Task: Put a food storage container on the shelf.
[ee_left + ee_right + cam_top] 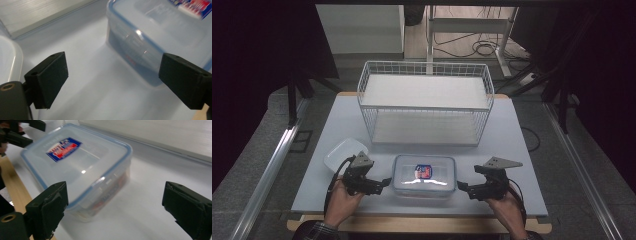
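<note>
Dark curtains close the room at both sides, and cables lie on the floor behind the pale table (522,150). On the table stands a white wire basket (425,102) with two shelves, and in front of it, near the person's edge, lies a clear plastic container (424,175) with a blue seal line around its lid. The lid carries a red and blue label (423,171); its writing is too blurred to read in any view. Just left of the container lies a separate clear lid (343,152). The left gripper (384,181) sits beside the container's left side with its jaws spread wide and nothing between them. The right gripper (460,187) sits beside the right side, also released, with the container's corner close to one jaw but not pressed.
</note>
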{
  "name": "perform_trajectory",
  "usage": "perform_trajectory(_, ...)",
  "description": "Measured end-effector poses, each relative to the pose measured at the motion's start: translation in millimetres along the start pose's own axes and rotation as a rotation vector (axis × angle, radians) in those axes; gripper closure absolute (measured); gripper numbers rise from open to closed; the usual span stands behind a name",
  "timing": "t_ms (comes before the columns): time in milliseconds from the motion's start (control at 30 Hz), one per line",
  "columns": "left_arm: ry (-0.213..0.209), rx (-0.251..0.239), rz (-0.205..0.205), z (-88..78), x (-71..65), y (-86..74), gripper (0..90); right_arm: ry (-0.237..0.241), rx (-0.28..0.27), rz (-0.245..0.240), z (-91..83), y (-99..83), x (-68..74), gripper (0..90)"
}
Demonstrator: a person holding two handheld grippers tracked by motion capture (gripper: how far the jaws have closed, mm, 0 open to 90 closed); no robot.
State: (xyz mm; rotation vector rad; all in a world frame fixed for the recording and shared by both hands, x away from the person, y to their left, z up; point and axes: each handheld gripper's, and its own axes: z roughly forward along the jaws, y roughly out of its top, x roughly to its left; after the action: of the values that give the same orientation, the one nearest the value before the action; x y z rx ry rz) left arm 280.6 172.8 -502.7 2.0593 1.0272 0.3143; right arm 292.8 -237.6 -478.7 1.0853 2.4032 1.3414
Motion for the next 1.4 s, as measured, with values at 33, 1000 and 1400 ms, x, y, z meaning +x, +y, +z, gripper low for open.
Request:
perform_trajectory(33, 0.0, 0.002, -0.002, -0.5, -0.8, 4.0, 9.3, 0.005, -0.003, -0.001, 0.5, 0.9, 1.0, 6.1)
perform_trajectory(1000, -0.451, 0.107, -0.211, 54.9, 10.6, 21.0, 0.0, 0.229, 0.201, 0.23, 61.1, 13.1, -3.8, 4.0)
perform_trajectory(1400, -0.489, 0.096, -0.297, 34.4, 14.6, 8.6, 24.1, 0.284, 0.178, 0.412, 43.2, 8.0, -18.4, 35.2)
